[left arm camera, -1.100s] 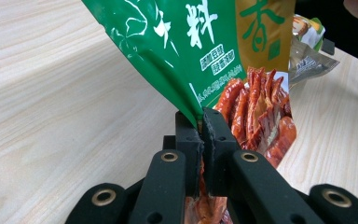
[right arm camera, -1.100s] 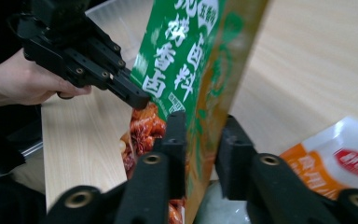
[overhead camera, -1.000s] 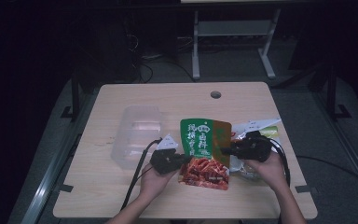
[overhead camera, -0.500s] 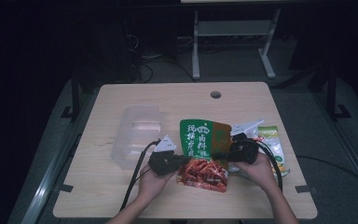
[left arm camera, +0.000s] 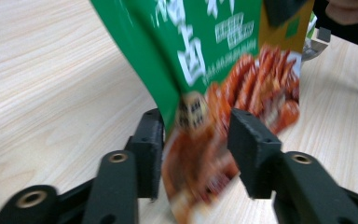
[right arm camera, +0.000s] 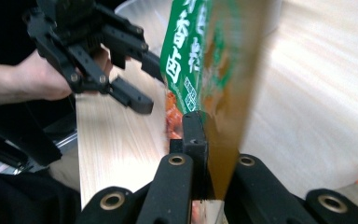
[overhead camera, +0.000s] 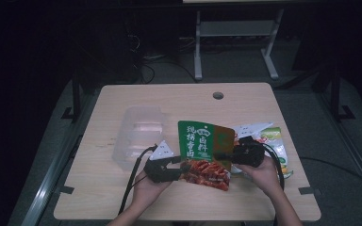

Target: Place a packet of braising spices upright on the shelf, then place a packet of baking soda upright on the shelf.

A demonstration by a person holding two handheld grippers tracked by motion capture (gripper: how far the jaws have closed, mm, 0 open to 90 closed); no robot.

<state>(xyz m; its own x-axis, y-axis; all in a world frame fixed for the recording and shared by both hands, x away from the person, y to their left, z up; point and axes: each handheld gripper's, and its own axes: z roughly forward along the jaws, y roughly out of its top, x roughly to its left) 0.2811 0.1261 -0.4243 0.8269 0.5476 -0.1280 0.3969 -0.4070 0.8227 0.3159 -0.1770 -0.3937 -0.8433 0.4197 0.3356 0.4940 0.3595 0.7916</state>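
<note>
A green snack packet (overhead camera: 201, 147) with red food printed on its lower part (left arm camera: 242, 93) stands tilted up off the table between my grippers. My left gripper (overhead camera: 183, 168) is at its lower left corner. Its jaws have just been opening, and in the left gripper view (left arm camera: 196, 135) the packet hangs loose between the pads. My right gripper (overhead camera: 224, 155) is shut on the packet's right edge, having just closed. In the right gripper view (right arm camera: 209, 140) the pads pinch the packet's brown side (right arm camera: 228, 93), and the left gripper (right arm camera: 144, 81) shows open beyond it.
A clear plastic container (overhead camera: 139, 134) lies to the left of the packet on the wooden table (overhead camera: 169, 99). Another light green packet (overhead camera: 277, 141) lies at the right under my right hand. Cables trail from both grippers toward the front edge.
The left gripper's jaws have opened off the packet's lower corner. The right gripper's jaws have closed on the packet's right edge. Both hands stayed about where they were.
</note>
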